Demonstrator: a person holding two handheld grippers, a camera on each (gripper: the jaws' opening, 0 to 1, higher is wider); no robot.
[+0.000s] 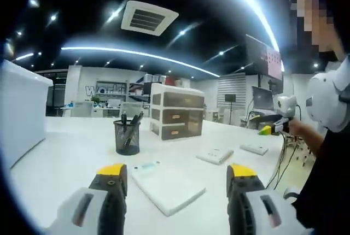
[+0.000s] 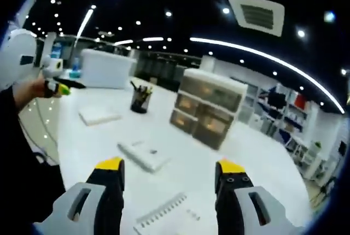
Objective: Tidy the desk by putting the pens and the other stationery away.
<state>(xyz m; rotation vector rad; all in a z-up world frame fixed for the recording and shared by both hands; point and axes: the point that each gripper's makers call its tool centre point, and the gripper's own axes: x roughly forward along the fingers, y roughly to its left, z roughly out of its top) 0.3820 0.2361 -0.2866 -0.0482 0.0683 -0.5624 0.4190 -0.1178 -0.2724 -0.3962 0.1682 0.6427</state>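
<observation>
Both the left claw (image 1: 175,177) and the right claw (image 2: 169,172) hung open and empty above the counter (image 1: 76,153), the mesh pen cup (image 1: 127,136) just beside the drawer unit (image 1: 176,116).

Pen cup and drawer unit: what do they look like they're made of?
Pen cup: likely black wire mesh, matte; the wall looks finely gridded and see-through, with pens showing inside. Drawer unit: probably plastic, a white frame with smoky translucent drawer fronts and faint shapes visible behind them. Both guesses rest on look alone.
</observation>
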